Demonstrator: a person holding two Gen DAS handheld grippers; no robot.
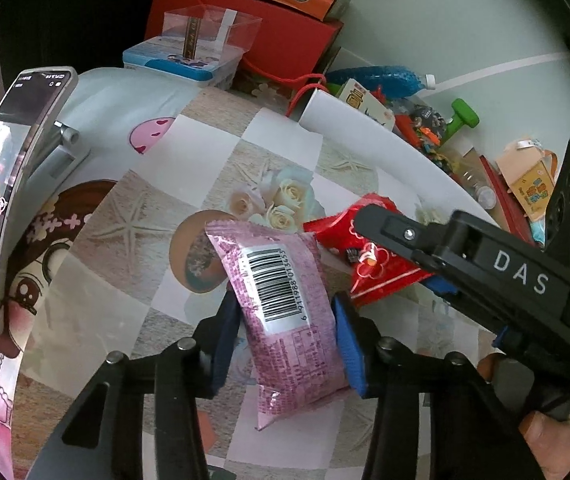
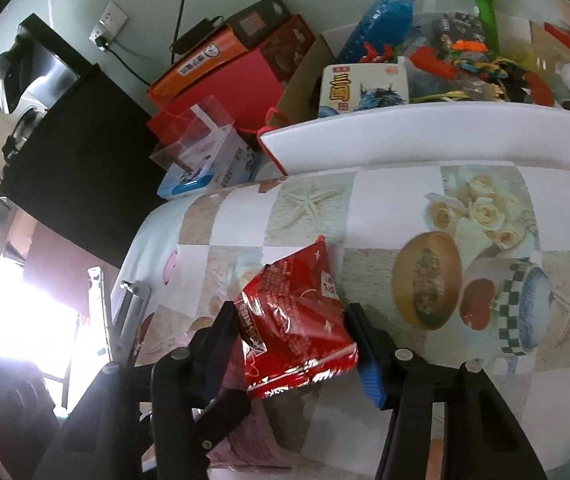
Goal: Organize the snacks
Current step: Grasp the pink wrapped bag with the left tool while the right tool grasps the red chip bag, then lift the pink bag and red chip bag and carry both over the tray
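Observation:
My left gripper [image 1: 285, 330] is shut on a pink snack packet [image 1: 281, 312] with a barcode and holds it above the patterned tablecloth [image 1: 133, 216]. My right gripper [image 2: 295, 334] is shut on a red snack packet [image 2: 295, 324] and holds it above the same cloth. In the left wrist view the right gripper [image 1: 437, 256] comes in from the right with the red packet [image 1: 369, 248] just beyond the pink one. In the right wrist view the pink packet [image 2: 241, 444] shows low under my left finger.
A white box [image 2: 425, 132] full of toys, a blue bottle [image 2: 377, 20] and a green dumbbell [image 2: 481, 0] stands behind the table. Red and orange boxes [image 1: 269, 20] and a clear plastic box [image 1: 213, 32] sit at the back left. A phone on a stand [image 1: 9, 184] is at left.

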